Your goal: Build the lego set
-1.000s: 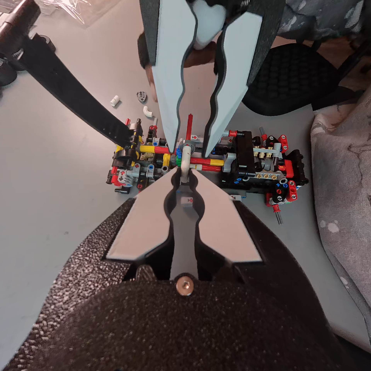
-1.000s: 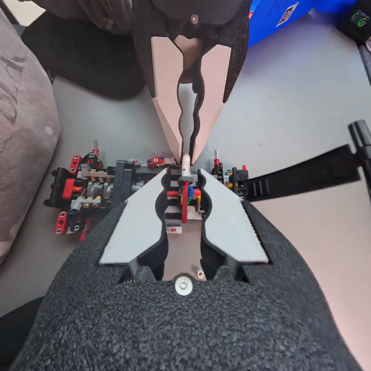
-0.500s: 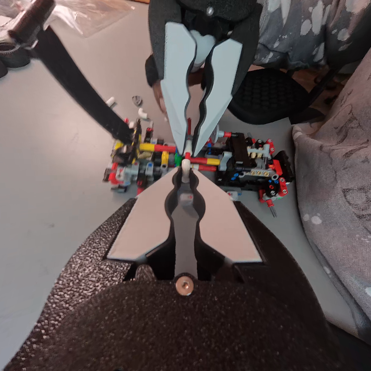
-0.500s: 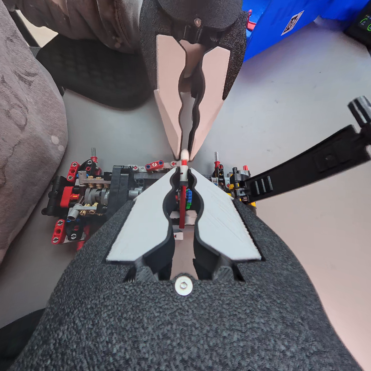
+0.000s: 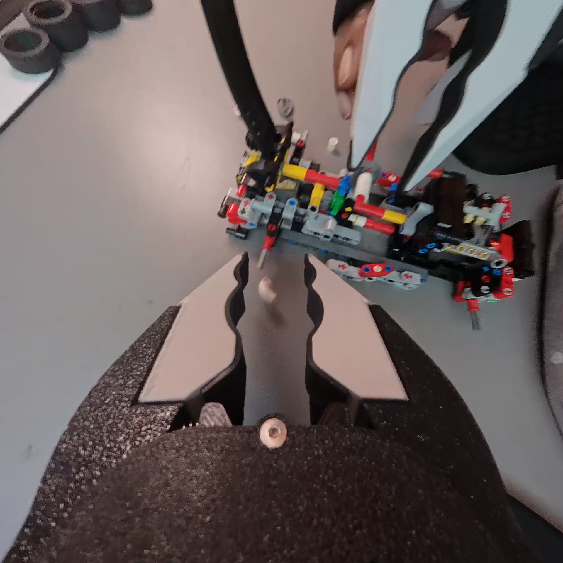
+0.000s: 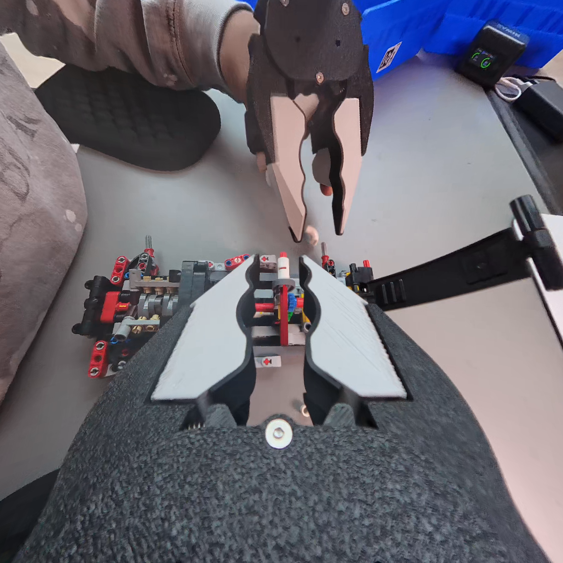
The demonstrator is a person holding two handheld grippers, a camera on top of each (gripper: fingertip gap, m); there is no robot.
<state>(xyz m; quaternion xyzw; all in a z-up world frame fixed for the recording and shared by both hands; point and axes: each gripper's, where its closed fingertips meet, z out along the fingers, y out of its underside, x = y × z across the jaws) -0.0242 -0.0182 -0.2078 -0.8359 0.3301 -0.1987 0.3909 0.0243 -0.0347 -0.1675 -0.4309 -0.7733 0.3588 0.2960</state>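
My left gripper [image 5: 275, 259] is spread, nothing held; a small white piece [image 5: 265, 288] lies between its fingers on the grey table [image 5: 122, 182]. My right gripper [image 6: 278, 257] is released too, straddling the lego chassis [image 6: 189, 292] at mid-table, around its white sleeve [image 6: 283, 268]. Far left: black tyres [image 5: 33, 51]. Far right: blue bin [image 6: 441, 33], contents hidden.

A small pale piece [image 5: 267, 290] just short of the lego chassis [image 5: 374, 225] is smeared by motion; what kind of part it is cannot be told. The right gripper [image 5: 379, 170] over that chassis runs off the top edge, its body unseen. In the right wrist view, wide fingers [image 6: 213, 329] cover the chassis middle, and its underside is out of sight.
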